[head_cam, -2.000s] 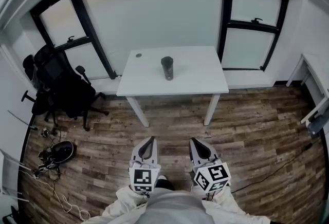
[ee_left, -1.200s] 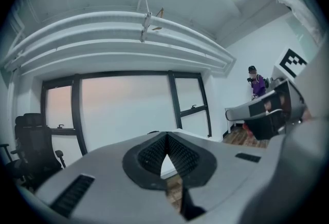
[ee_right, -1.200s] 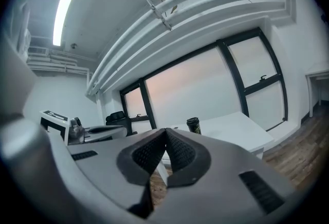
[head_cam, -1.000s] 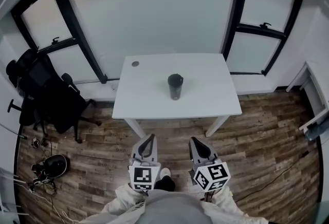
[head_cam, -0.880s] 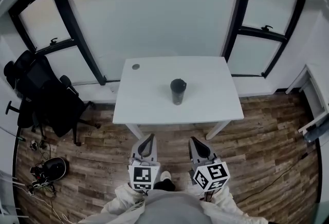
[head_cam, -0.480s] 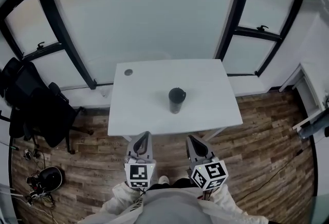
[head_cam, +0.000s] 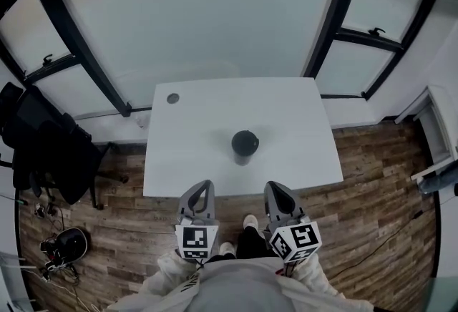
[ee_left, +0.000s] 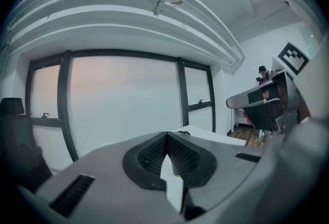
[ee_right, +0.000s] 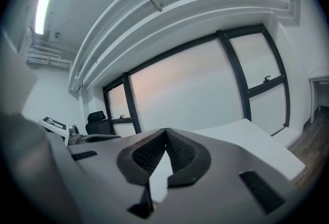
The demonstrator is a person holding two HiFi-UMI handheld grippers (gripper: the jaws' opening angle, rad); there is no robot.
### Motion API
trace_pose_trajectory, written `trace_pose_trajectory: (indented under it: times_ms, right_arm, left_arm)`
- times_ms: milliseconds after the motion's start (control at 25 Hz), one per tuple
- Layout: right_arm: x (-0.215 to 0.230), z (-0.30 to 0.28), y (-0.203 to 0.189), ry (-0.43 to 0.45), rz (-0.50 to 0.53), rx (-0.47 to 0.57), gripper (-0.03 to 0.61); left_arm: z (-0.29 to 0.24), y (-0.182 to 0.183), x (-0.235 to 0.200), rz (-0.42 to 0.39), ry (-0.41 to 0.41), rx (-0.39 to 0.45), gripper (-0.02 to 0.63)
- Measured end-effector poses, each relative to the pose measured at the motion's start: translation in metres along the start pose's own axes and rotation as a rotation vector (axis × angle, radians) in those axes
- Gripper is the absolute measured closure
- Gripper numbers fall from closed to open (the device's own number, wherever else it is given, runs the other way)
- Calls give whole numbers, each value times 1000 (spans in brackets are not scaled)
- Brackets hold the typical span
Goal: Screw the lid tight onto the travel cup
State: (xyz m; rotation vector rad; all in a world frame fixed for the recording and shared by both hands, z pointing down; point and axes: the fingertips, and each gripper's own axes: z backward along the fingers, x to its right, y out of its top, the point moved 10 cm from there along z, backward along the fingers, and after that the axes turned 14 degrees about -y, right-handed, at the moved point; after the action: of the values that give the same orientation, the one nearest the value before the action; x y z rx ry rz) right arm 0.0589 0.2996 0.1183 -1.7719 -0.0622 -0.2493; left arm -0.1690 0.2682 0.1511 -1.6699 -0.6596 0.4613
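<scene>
A dark travel cup (head_cam: 245, 146) stands upright near the middle of the white table (head_cam: 193, 153), with a dark lid on its top. My left gripper (head_cam: 202, 188) and right gripper (head_cam: 275, 189) hover side by side at the table's near edge, both shut and empty, short of the cup. In the left gripper view the jaws meet at their tips (ee_left: 167, 136) with the tabletop (ee_left: 205, 134) beyond; the cup is hidden. The right gripper view shows shut jaws (ee_right: 165, 132) and the table (ee_right: 247, 138) to the right.
A small round grey disc (head_cam: 172, 98) lies at the table's far left corner. A black office chair (head_cam: 43, 153) stands left of the table, cables and a dark object (head_cam: 68, 245) on the wood floor. Large windows fill the wall behind; another white desk (head_cam: 440, 132) at right.
The table and cup have drawn nearer in the head view as the person walked forward; both grippers now reach the table's near edge. Jaws stayed shut.
</scene>
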Motion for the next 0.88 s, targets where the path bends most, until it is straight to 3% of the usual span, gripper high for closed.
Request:
trace_pose_trajectory:
  times_ms: [440, 680, 880]
  right_arm:
    - [88, -126, 27, 80, -7, -25, 558]
    - [109, -166, 24, 122, -17, -58, 558]
    - [111, -183, 18, 136, -17, -64, 558]
  left_arm:
    - [-121, 16, -31, -6, 77, -10, 607]
    - [-146, 14, -38, -7, 125, -29, 607]
    - [-155, 11, -45, 15, 102, -30, 607]
